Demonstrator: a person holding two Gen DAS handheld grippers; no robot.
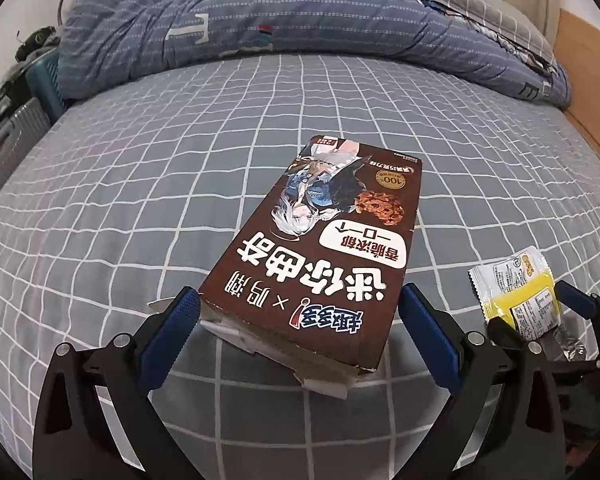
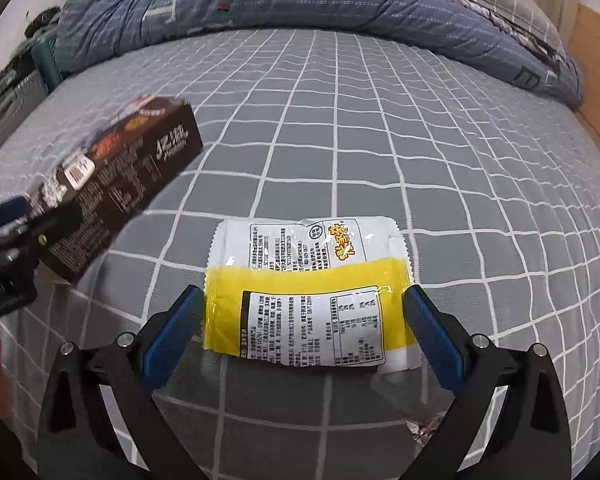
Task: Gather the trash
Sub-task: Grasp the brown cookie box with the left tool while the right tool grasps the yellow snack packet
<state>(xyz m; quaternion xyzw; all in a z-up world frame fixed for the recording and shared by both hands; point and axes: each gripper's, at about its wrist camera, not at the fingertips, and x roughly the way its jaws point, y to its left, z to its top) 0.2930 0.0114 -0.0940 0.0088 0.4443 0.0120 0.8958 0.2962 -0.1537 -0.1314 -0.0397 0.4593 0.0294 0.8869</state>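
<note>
- Your L gripper (image 1: 300,320): pads wide apart, clamped on the box (image 1: 324,240) by its long sides. Near end of the box sits between the pads, torn flap end toward the cam.
- Box sticks out fwd from the L gripper, off the sheet (image 1: 140,160); the R cam shows it tilted, far end up.
- Your R gripper (image 2: 304,320): pads spread to wrapper width, one on each side edge of the wrapper (image 2: 308,280), gripping it. Wrapper is held flat, printed back up, yellow band between the pads.
- From the L gripper, the wrapper is just to the right, near its right pad. From the R gripper, the box is up-left, apart from the wrapper.
- Crinkled foil bit (image 2: 422,428) shows low right, under the R gripper's right finger; can't tell if it's part of the wrapper.
- Quilt (image 1: 260,20) bunched well ahead of both grippers, at the far side of the bed.
</note>
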